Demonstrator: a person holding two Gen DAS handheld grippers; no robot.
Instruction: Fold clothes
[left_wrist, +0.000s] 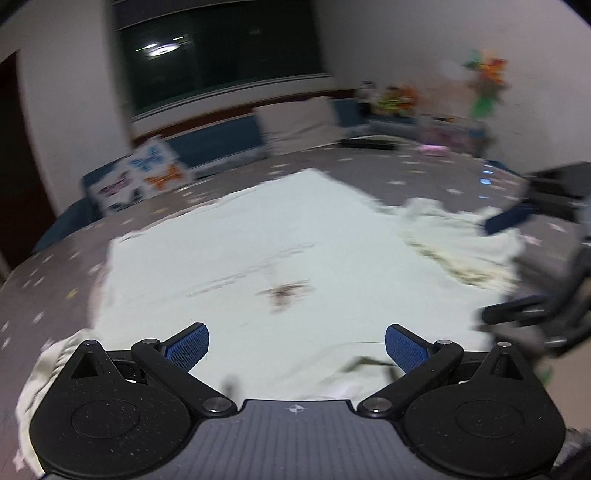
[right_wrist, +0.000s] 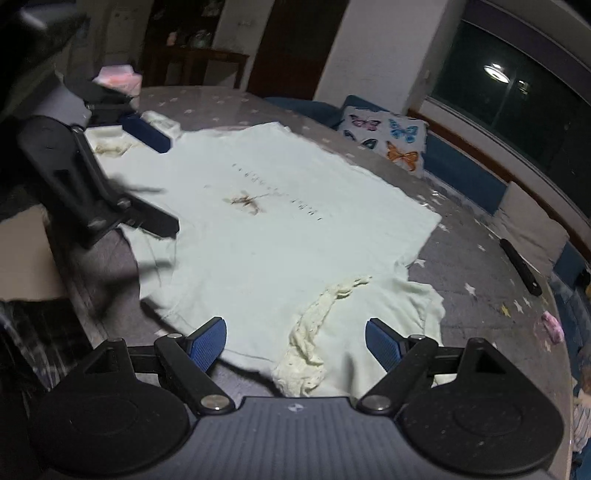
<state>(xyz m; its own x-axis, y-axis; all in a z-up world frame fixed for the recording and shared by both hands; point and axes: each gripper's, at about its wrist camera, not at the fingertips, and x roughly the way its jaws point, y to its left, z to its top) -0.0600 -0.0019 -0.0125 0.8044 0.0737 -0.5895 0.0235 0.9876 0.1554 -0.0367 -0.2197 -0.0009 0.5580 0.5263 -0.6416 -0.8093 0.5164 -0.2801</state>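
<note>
A pale mint shirt (right_wrist: 280, 236) with a small brown print and a line of tiny letters lies spread flat on a grey star-patterned table (right_wrist: 476, 295). Its cream lace collar (right_wrist: 314, 332) and one sleeve are bunched at the near edge. They lie just ahead of my right gripper (right_wrist: 295, 343), which stands open with nothing pressed between its blue pads. My left gripper (left_wrist: 295, 345) is also open and hovers over the shirt (left_wrist: 258, 251) at its opposite edge. Each view shows the other gripper: the left gripper (right_wrist: 155, 177) and the right gripper (left_wrist: 498, 266), both with fingers spread.
A butterfly-print cushion (right_wrist: 388, 140) sits on a blue sofa beyond the table. A black bar-shaped object (right_wrist: 521, 266) and a small pink item (right_wrist: 552, 326) lie near the table's right rim. A pink box (right_wrist: 118, 79) stands at the far left. A dark window is behind.
</note>
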